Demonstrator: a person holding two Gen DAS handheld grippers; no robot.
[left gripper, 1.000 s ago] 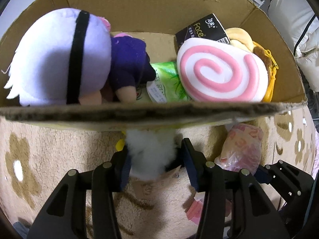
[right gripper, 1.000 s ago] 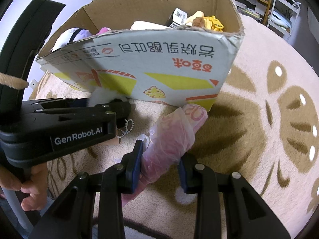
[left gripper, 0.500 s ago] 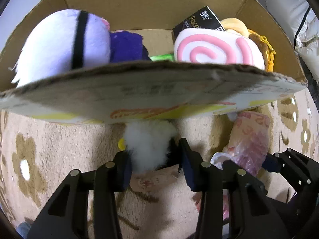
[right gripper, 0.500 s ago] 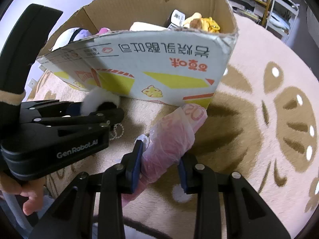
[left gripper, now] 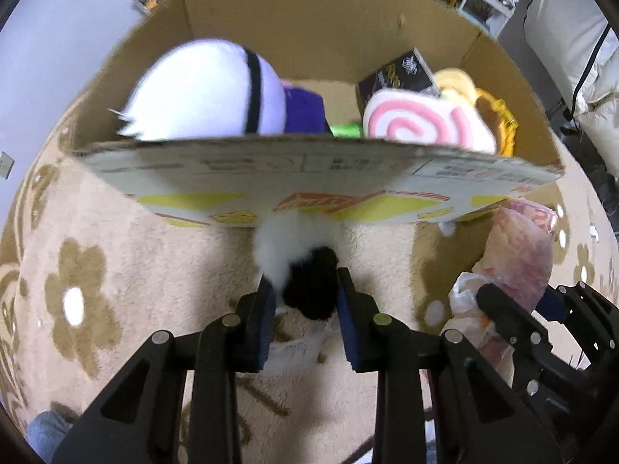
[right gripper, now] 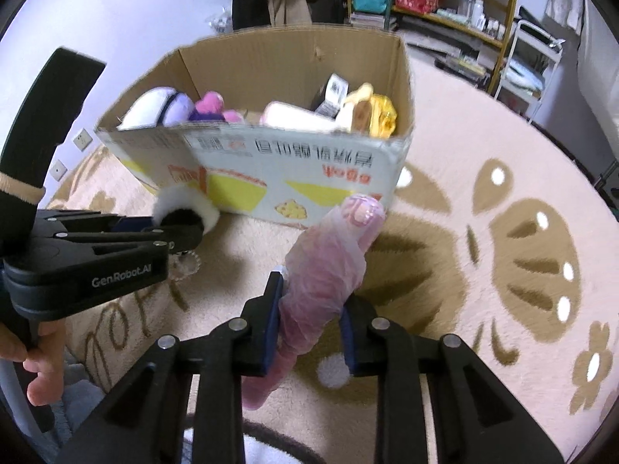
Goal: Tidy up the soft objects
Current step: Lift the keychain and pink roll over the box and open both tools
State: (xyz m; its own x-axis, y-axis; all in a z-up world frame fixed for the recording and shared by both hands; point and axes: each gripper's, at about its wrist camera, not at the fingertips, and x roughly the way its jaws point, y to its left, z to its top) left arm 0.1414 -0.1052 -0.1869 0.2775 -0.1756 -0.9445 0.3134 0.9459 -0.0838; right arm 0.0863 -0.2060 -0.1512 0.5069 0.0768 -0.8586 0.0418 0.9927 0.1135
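A small fluffy white and black toy (left gripper: 274, 251) sits between the pads of my left gripper (left gripper: 305, 290), which is shut on it and holds it just in front of the cardboard box (left gripper: 348, 193). From the right wrist view the same toy (right gripper: 182, 201) and left gripper (right gripper: 185, 228) show at the left. My right gripper (right gripper: 311, 301) is shut on a pink bundle wrapped in thin plastic (right gripper: 332, 263), whose top points toward the box (right gripper: 309, 170). That bundle (left gripper: 518, 255) also appears at the right of the left wrist view.
In the box lie a big white and purple plush (left gripper: 205, 89), a pink swirl cushion (left gripper: 421, 123), a black packet (left gripper: 402, 73) and a yellow toy (left gripper: 499, 116). A beige flowered rug (right gripper: 503, 232) covers the floor. Shelves (right gripper: 445, 0) stand behind. A person's hand (right gripper: 35, 348) grips the left tool.
Both grippers rose off the rug with their items and drew back from the box. The left jaws narrowed on the fluffy toy, whose black part now shows.
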